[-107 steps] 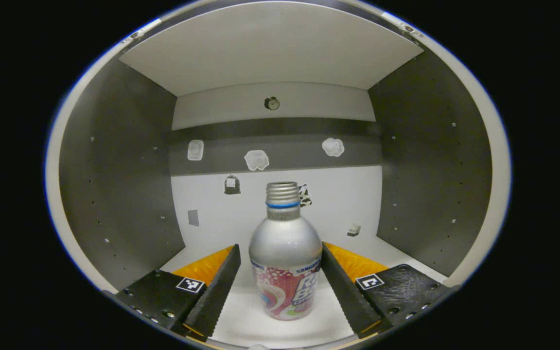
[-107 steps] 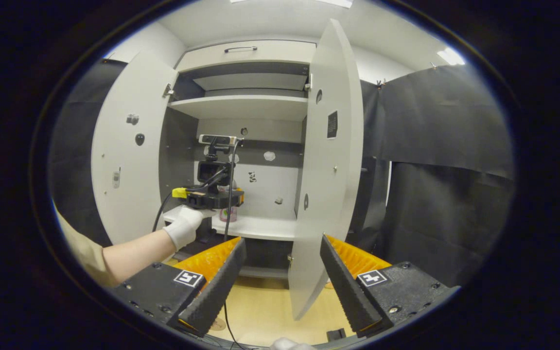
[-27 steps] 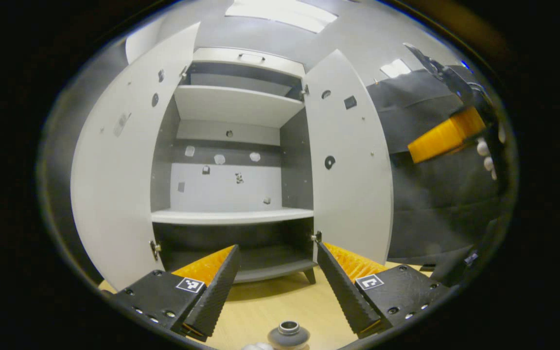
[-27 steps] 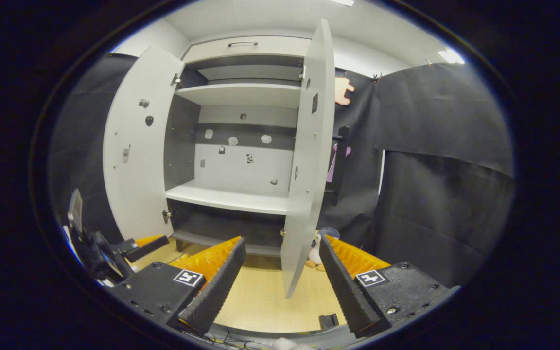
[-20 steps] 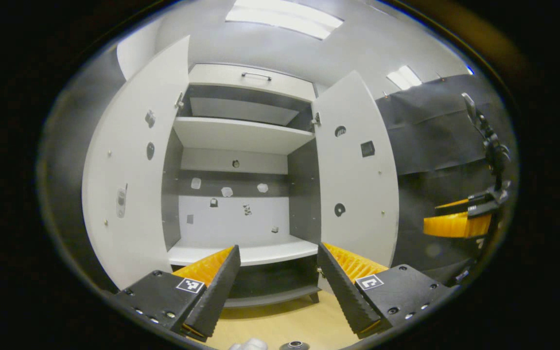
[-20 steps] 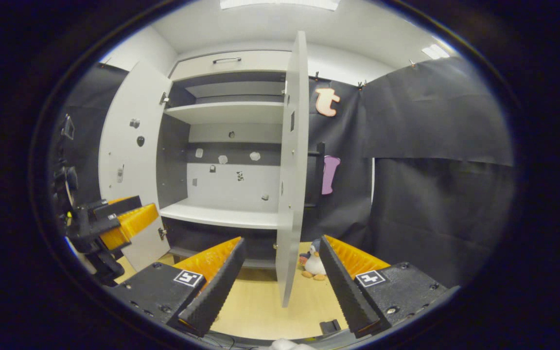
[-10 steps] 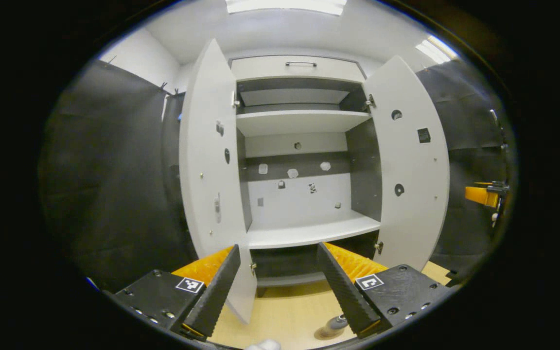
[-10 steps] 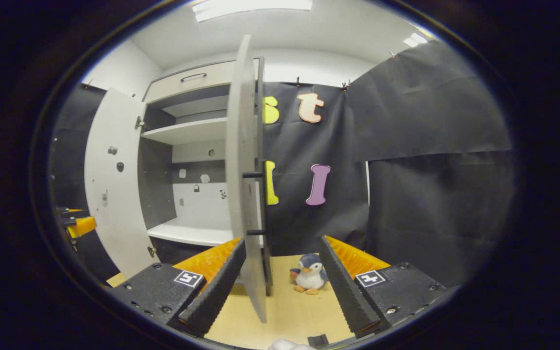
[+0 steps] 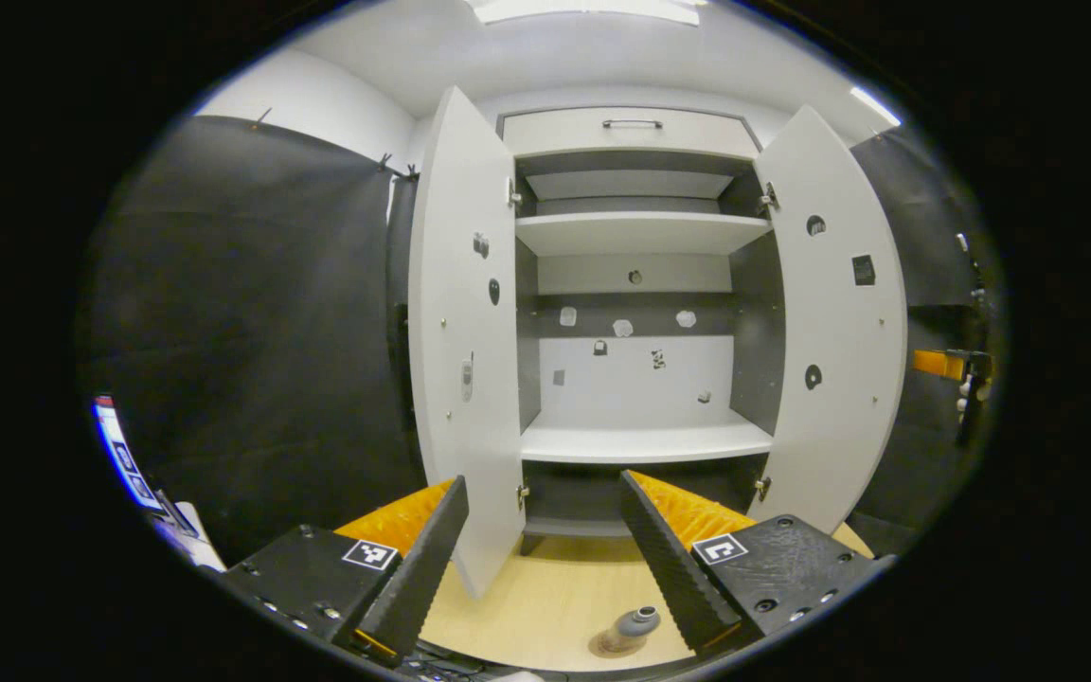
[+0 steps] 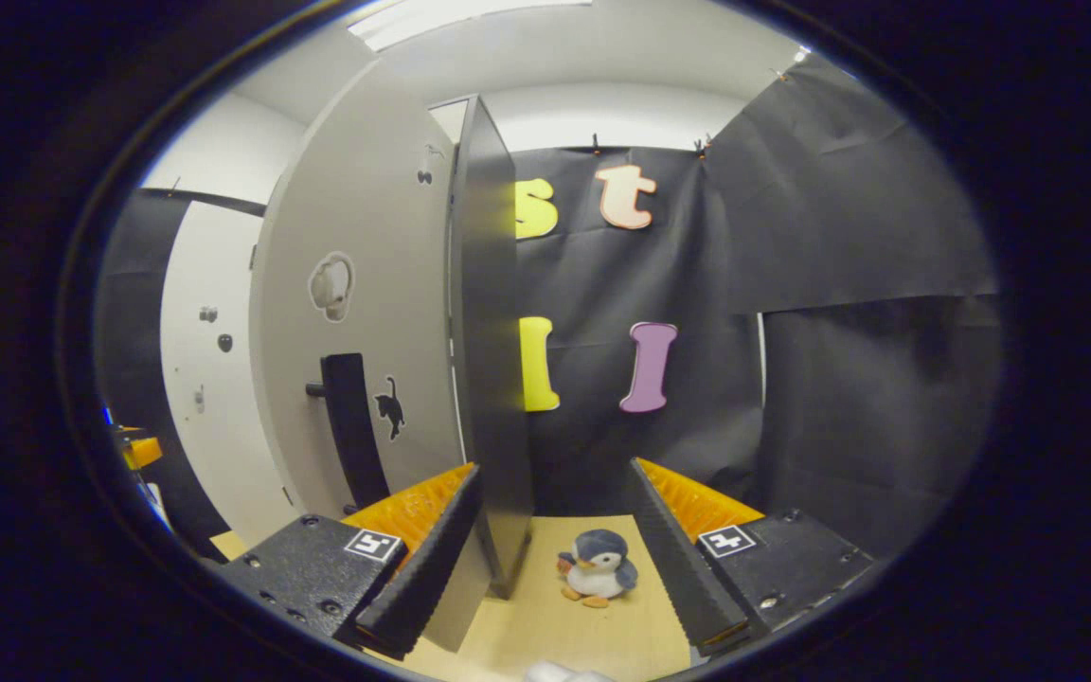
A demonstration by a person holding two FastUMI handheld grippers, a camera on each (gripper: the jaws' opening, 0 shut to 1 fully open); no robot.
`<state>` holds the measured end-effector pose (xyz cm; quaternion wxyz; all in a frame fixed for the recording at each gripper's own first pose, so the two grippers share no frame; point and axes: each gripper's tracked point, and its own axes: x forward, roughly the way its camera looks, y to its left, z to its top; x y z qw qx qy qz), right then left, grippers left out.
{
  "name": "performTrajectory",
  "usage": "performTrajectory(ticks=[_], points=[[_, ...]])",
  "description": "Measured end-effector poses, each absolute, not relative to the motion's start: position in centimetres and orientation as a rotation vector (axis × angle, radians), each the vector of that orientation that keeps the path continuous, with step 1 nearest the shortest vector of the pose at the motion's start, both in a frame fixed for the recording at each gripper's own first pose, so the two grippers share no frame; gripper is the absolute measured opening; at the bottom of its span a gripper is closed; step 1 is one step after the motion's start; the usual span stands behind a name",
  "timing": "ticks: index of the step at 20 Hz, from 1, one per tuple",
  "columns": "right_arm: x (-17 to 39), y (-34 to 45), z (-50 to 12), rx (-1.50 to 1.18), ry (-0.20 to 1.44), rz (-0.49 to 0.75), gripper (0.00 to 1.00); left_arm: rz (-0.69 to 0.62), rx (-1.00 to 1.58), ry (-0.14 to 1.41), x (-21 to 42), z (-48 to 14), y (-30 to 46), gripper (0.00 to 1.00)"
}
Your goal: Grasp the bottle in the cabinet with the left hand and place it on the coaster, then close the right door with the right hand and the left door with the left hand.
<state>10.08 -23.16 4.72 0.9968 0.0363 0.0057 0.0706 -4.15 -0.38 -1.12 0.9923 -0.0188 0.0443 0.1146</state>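
Floor: penguin by R door.

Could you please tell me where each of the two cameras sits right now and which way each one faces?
Left gripper view: rides on the left hand-held gripper, in front of the open cabinet, facing its shelves; own fingers below, bottle on the coaster.
Right gripper view: rides on the right hand-held gripper, beside the cabinet, facing the right door's outer face and handle; a toy penguin sits on the floor.
Shared: both doors, including the left door.
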Motion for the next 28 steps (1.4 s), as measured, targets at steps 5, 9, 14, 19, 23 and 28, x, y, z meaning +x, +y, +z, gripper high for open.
performTrajectory(ticks=[5,9,14,19,23,28], points=[[11.8,-22.3,5.4,0.057,0.004,0.240,0.99,0.283,0.005,0.079,-6.0,-0.3,-1.9,0.97],[12.6,-20.0,6.3,0.046,-0.004,0.287,0.99,0.323,-0.004,0.076,-6.6,-0.5,-1.4,0.97],[12.0,-18.0,6.9,-0.036,-0.009,0.259,0.94,0.300,-0.044,0.091,-7.9,-2.0,-0.1,0.97],[11.6,-17.4,6.2,0.017,0.053,0.197,0.93,0.261,-0.028,0.114,-7.7,-2.6,2.6,0.97],[11.1,-15.7,6.2,-0.006,0.048,0.143,0.94,0.224,-0.030,0.119,-7.0,-3.0,4.3,0.98],[11.2,-12.0,6.2,0.003,0.050,0.151,0.94,0.204,-0.023,0.112,-7.0,-2.9,6.3,0.97]])
